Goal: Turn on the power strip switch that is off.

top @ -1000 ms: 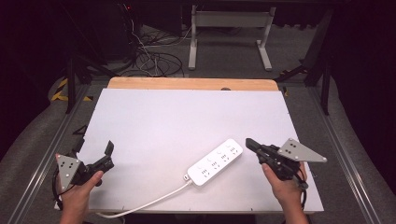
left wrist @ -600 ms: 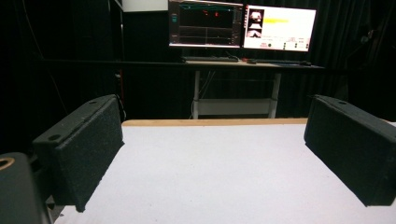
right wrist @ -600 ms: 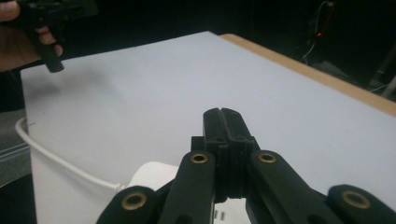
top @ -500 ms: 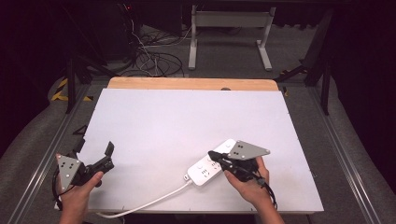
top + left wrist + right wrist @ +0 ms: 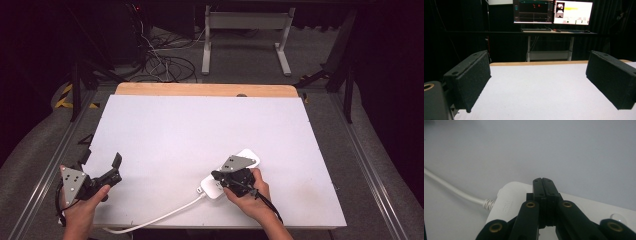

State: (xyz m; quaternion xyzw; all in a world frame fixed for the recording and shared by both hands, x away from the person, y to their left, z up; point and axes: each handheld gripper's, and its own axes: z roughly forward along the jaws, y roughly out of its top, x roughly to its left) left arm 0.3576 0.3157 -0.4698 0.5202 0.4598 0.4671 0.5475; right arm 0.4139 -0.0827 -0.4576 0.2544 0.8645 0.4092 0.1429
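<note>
The power strip (image 5: 235, 172) lies diagonally, cord end toward the person, under the clenched right claw (image 5: 216, 176).

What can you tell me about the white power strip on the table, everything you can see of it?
The power strip is a long, flat, white plastic bar with rounded corners, lying slantwise on the white table near its front edge. A white cable leaves its near end through a ribbed collar and curves toward the front edge. A round button sits on its top face. The right gripper, jaws shut together, hangs over that cable end; whether it touches is unclear.
</note>
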